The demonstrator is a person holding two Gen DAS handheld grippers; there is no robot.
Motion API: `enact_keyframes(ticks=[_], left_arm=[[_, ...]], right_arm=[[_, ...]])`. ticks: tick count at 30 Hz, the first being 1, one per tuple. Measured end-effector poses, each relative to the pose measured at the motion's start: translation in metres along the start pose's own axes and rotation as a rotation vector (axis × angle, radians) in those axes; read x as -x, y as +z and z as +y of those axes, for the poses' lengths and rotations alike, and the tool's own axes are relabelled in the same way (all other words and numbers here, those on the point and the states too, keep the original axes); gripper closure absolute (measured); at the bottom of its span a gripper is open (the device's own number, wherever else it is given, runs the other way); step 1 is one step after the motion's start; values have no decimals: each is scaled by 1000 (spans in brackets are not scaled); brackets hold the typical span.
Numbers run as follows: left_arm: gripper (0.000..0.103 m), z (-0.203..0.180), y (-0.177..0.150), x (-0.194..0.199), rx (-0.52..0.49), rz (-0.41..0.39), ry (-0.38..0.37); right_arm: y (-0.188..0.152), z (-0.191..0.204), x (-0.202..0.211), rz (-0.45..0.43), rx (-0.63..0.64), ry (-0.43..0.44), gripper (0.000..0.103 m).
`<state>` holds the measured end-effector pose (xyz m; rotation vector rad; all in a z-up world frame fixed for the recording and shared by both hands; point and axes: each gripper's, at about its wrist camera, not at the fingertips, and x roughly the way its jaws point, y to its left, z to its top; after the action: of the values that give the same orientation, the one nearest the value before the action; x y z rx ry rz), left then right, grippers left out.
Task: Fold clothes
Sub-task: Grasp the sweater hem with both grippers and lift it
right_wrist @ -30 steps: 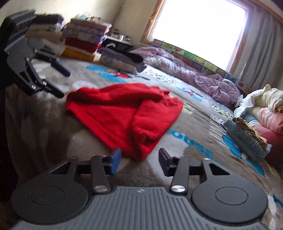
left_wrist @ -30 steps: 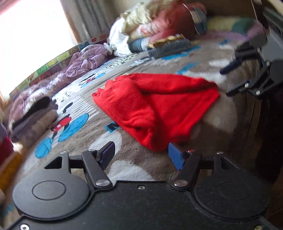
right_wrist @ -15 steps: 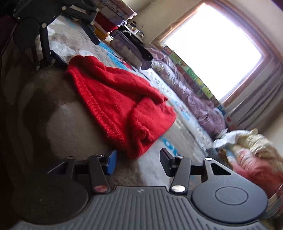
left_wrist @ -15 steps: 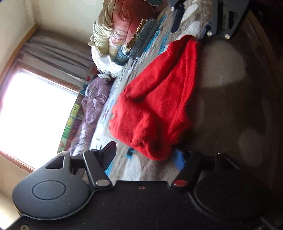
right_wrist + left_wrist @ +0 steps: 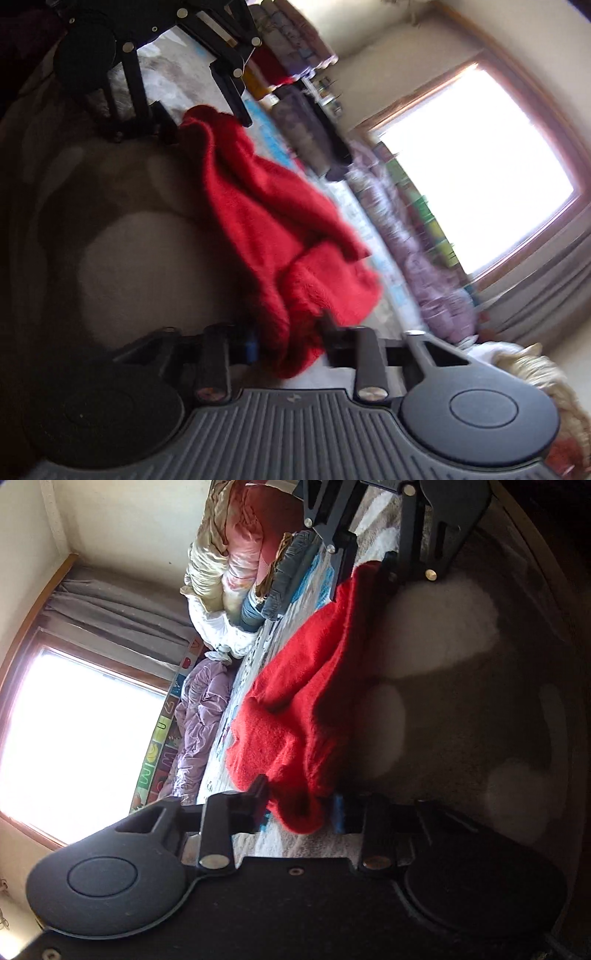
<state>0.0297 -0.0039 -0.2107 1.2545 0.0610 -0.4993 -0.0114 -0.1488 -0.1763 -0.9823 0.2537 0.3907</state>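
A red fuzzy sweater [image 5: 306,686] lies rumpled on the patterned blanket [image 5: 436,635]. My left gripper [image 5: 299,808] is at the sweater's near corner. Its jaws are closing, with the red cloth bunched between the pads and touching both. My right gripper [image 5: 290,343] is at the opposite corner of the sweater [image 5: 258,221]. Its jaws are closing too, and a fold of cloth fills the gap. Each view shows the other gripper at the far end: the right gripper [image 5: 364,572] and the left gripper [image 5: 207,125]. Both views are rolled sideways.
A heap of unfolded clothes [image 5: 236,565] lies beyond the sweater. A purple quilt [image 5: 199,716] runs along the wall under the bright window [image 5: 81,738]. Stacks of folded clothes [image 5: 280,48] stand at the other end.
Both grippers rolled to one side and sank to the sweater's opposite corners. Their jaws, wide open before, have closed in on the red cloth.
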Motion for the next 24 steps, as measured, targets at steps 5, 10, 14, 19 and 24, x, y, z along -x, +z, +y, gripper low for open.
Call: enact_keyframes(ticks=[5, 10, 14, 19, 24], left_arm=[[87, 7, 9, 18, -12, 5, -34], [87, 26, 14, 46, 54, -19, -70], [86, 49, 17, 53, 188, -55, -88], [86, 87, 12, 46, 443, -132, -96], [86, 117, 2, 22, 686, -188, -143]], right_arm=[[5, -5, 17, 8, -83, 32, 80], [10, -9, 59, -48, -128, 29, 80], [12, -21, 79, -97, -179, 1, 79], [7, -56, 78, -156, -376, -9, 79], [-4, -90, 65, -218, -583, 15, 79]])
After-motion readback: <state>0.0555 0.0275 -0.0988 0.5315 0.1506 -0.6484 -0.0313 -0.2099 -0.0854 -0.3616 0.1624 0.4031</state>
